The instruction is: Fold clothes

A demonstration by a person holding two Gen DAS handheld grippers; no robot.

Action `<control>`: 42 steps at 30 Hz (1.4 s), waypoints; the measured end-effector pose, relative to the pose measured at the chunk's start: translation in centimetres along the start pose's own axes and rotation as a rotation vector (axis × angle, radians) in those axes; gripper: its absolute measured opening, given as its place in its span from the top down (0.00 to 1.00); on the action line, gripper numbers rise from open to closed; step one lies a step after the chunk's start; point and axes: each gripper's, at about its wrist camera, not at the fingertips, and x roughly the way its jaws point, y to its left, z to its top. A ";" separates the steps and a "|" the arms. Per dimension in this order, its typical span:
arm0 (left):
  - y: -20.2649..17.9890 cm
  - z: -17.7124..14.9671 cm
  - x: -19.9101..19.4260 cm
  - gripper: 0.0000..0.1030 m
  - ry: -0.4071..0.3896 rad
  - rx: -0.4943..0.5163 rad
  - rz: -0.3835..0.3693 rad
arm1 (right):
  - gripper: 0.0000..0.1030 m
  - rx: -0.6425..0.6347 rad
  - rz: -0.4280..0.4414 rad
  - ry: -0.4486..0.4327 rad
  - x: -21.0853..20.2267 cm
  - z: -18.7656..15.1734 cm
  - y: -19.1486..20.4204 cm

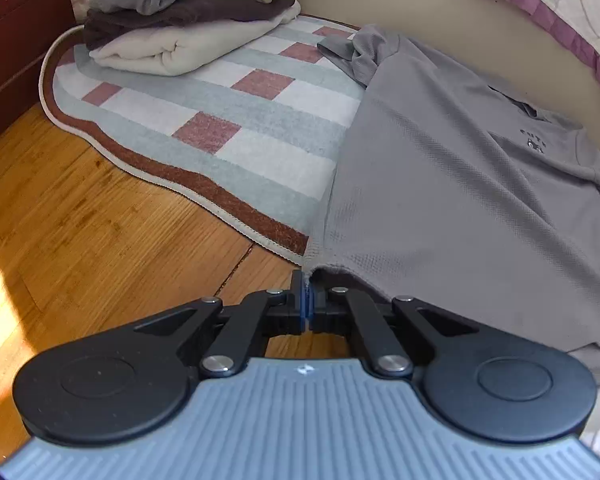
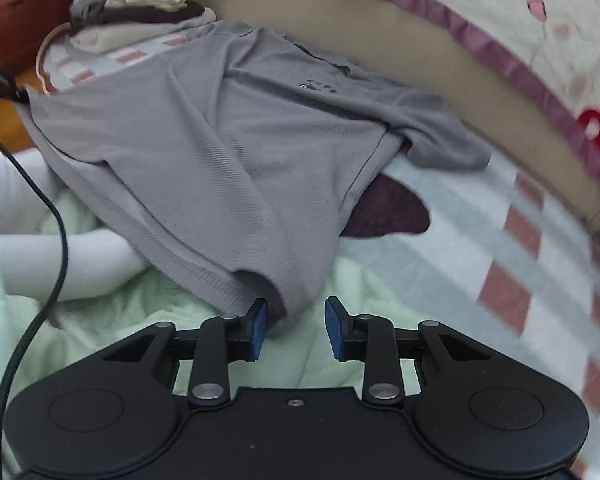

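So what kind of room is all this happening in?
Most likely a bedroom. A quilt with a purple ruffle hangs over a bed, a checked rug lies on the wood floor, and a stack of folded clothes sits beside a grey shirt.

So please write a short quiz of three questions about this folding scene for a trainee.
1. True or false: the left gripper is shut on the hem of the grey knit T-shirt.
2. The right gripper is: A shut on the shirt, B open.
3. What lies under the stack of folded clothes?

Key: 1 true; 2 B; 3 the checked pink, white and grey rug.
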 end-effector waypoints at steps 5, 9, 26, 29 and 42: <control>0.0 -0.2 0.4 0.99 -0.037 0.006 0.045 | 0.60 0.082 -0.088 -0.070 2.2 1.2 -1.2; -0.3 -0.1 -1.0 0.99 -0.093 0.022 0.074 | 1.00 0.276 -0.054 -0.140 1.1 0.6 -4.2; 2.1 -2.7 -3.7 0.99 -0.109 -0.042 0.061 | 1.00 0.388 -0.019 -0.102 -5.8 -4.8 -0.2; 2.7 -3.5 -0.8 0.99 0.006 -0.091 0.075 | 1.00 0.605 0.109 -0.086 -3.4 -6.6 -2.3; 4.5 0.3 -4.7 0.61 0.061 0.031 0.089 | 0.36 0.937 0.387 -0.075 -7.1 -3.6 -7.4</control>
